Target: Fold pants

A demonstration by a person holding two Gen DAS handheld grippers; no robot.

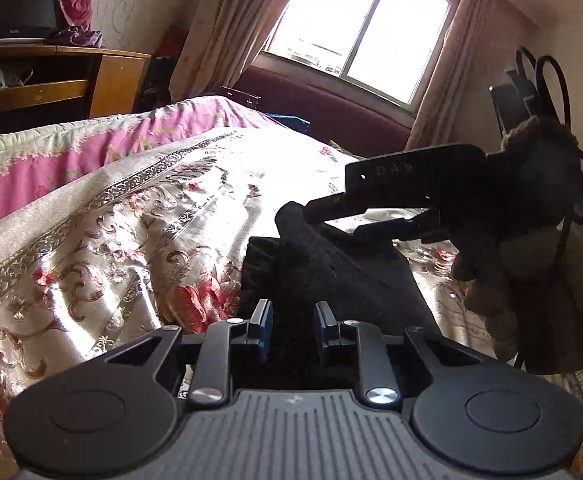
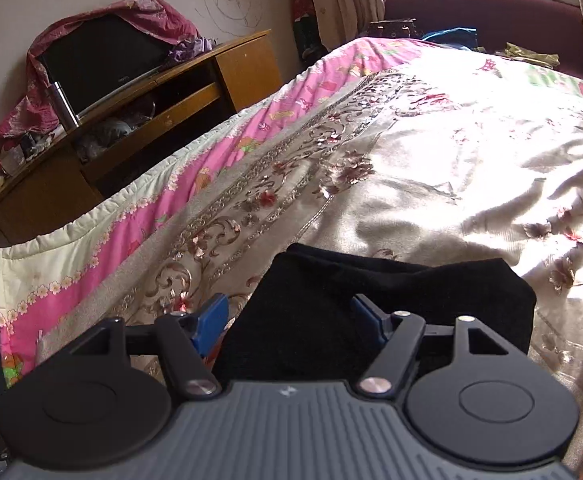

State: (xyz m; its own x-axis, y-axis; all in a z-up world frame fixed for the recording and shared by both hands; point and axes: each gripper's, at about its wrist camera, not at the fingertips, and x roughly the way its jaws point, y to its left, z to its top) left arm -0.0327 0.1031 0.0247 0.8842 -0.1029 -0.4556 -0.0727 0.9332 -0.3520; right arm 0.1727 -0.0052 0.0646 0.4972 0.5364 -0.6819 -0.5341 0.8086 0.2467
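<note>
Black pants (image 1: pixel 331 268) lie folded in a thick bundle on a floral bedspread (image 1: pixel 111 220). My left gripper (image 1: pixel 291 322) sits low at the bundle's near edge, its blue-padded jaws narrowly apart with black cloth between them. My right gripper (image 2: pixel 291 316) is open wide just above the folded pants (image 2: pixel 371 300). In the left wrist view the right gripper (image 1: pixel 371 216) comes in from the right over the bundle, held by a hand in a brown sleeve (image 1: pixel 531 220).
The bed's pink quilt edge (image 2: pixel 131 240) runs along the left. A wooden TV cabinet (image 2: pixel 151 100) stands beyond it against the wall. A dark red bench (image 1: pixel 331 112) and a curtained window (image 1: pixel 363 28) are at the far end.
</note>
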